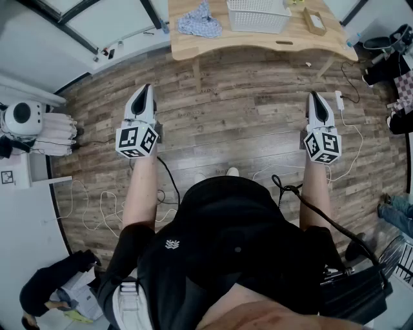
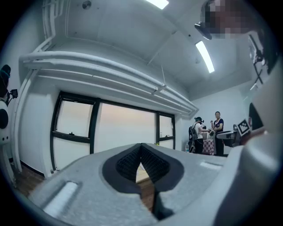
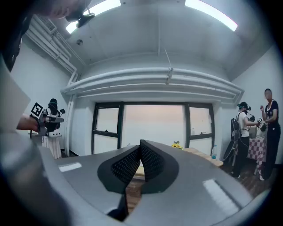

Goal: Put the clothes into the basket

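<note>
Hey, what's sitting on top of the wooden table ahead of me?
A crumpled blue cloth, a white basket and a small box sit on the wooden table. The table's far part is out of frame, and the basket's inside cannot be seen.

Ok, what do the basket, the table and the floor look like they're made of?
Basket: probably white plastic, matte, its wall a moulded lattice of small holes. Table: pale wood or wood-veneer board, smooth, with faint grain and a rounded edge. Floor: wood-look planks in mixed brown and grey, possibly laminate.
</note>
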Motion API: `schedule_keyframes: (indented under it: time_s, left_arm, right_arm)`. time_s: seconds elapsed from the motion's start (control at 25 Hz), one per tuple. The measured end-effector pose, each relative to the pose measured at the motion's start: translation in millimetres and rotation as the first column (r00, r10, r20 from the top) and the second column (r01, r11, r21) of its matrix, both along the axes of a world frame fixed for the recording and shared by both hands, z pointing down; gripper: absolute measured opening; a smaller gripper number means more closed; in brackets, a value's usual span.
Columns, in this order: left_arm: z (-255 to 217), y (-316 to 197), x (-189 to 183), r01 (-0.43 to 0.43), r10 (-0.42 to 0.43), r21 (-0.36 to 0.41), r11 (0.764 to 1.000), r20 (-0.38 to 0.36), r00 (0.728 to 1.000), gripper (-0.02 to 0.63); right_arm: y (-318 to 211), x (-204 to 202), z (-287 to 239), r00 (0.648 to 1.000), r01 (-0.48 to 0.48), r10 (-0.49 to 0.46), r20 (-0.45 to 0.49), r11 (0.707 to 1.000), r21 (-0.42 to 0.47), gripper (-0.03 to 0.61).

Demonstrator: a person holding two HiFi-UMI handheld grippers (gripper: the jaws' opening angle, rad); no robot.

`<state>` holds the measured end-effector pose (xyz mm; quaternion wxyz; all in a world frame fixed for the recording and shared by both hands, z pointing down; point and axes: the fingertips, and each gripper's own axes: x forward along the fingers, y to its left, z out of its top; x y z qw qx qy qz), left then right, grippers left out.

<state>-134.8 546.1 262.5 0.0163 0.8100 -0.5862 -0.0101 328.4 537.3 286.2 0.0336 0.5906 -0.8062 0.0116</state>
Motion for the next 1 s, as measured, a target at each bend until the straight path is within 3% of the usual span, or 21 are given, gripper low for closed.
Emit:
schedule_keyframes:
  time_s: [0.32,0.56,0.76,1.0]
  left_arm:
    - [4,-12,27,0.013,-0.013,-0.005,1.000,0.006,1.000,0.000]
    - [13,-42,22,0.018,-0.018,-0.025,1.000,0.012,1.000,0.000]
    - [17,-101,11,0.009,-0.009,-0.007,1.000,0.006,1.000,0.000]
    - [21,-208,-8,-0.023,0.023,0.006,1.000,0.012,1.000,0.000]
  right_arm:
    - [-22,20,5,1.000,0.021,-0.021,-0.005,1.000,0.001,-0.006]
    - [-52,9,19,0.999,0.042,-0.042,0.021,0.999,-0.032,-0.006]
    - [-94,-8,29,0.999,0.049,-0.047,0.020,0.997,-0.066,-0.005]
    - [-178,-50,29,0.997,0.080,-0.081,-0.008,0.995,-0.056,-0.005]
